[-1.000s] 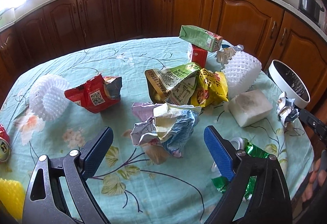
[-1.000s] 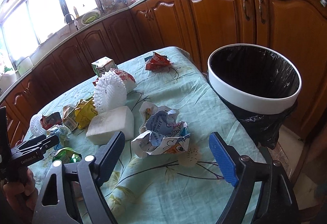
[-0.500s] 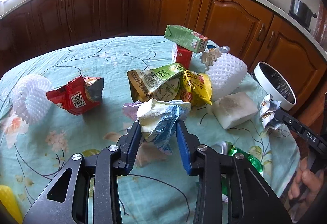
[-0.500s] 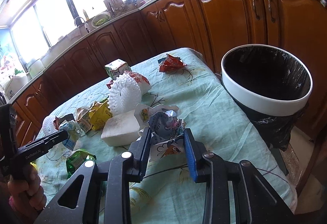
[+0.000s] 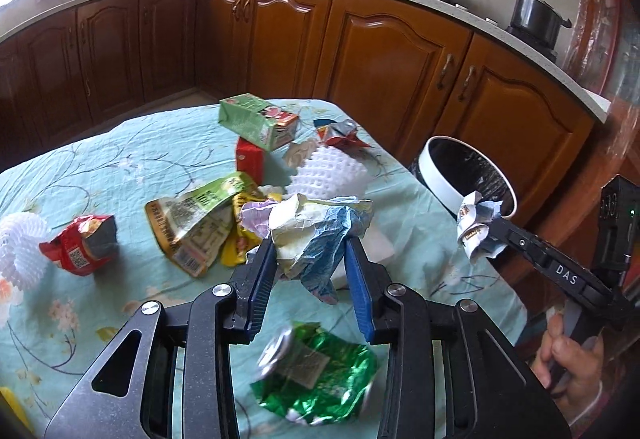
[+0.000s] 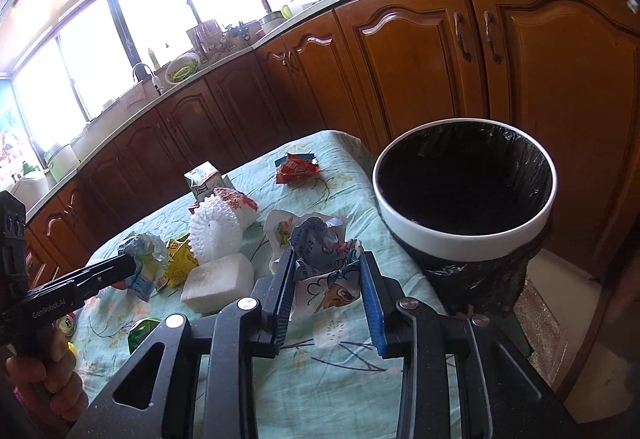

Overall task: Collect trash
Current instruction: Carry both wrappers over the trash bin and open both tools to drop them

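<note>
Left claw point(image 5: 310, 263) grips paper wad point(image 5: 316, 235) | right claw point(image 6: 326, 279) grips cartoon wad point(image 6: 324, 263) beside bin point(image 6: 464, 239) at table edge point(image 6: 416, 275)

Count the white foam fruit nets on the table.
2. One foam net lies mid-table beside the red carton; the other foam net sits at the table's left edge, cut off by the frame. More may be hidden.

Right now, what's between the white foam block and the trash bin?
In the right wrist view, the crumpled paper held in the right gripper sits between the white foam block and the trash bin.
</note>
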The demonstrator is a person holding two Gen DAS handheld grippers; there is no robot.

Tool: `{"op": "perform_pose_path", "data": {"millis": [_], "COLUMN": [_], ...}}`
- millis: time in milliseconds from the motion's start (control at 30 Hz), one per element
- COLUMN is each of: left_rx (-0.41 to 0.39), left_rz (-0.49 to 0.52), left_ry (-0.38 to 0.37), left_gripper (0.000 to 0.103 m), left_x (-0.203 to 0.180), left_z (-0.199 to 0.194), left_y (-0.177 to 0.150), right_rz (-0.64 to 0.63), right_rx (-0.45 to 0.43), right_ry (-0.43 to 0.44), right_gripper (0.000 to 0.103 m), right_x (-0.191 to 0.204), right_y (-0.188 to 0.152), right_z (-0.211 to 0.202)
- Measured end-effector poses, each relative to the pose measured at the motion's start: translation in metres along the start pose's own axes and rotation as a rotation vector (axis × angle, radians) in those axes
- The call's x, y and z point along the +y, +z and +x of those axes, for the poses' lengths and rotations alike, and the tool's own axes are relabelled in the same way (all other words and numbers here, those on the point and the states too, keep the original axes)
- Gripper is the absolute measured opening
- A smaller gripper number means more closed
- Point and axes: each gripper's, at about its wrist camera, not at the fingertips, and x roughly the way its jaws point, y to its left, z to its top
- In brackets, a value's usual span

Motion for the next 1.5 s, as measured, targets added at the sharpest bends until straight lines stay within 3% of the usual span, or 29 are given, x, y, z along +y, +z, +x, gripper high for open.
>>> {"op": "perform_pose_path", "data": {"millis": [700,967,1300,1400,1467,1500], "left_rx": [0.072,0.132,0.192,0.214,0.225,0.233], "left_rz": [0.193,0.229,0.252,0.253,0.247,0.243], "left_ry": [-0.160,-0.173,-0.151,-0.150,-0.155,-0.157], "left_gripper": [0.034,0.034,0.035,0.038,0.044,0.052], "left_x": [-0.149,-0.184,-0.213,-0.218,-0.219,-0.220], "left_z": [0.080,0.124,0.174,0.184,0.189,0.190], "left_y": [0.056,0.079,0.084,0.085,0.085,0.085], "right_rz": [0.086,0.112,0.152,0.161,0.178,0.182], "right_rx": [-0.087,-0.055,0.004,0.014,0.016,0.014], "right_ry": [-0.153,-0.168,-0.164,-0.165,-0.149,-0.146], "right_gripper": [0.031,0.031,0.032,0.039,0.049,0.051], "right_x": [-0.103,-0.131,-0.152,-0.158,-0.162,-0.163], "right_y": [0.063,0.076,0.079,0.081,0.081,0.081], "right_z": [-0.009,0.007,0.038,0.042,0.044,0.043]}}
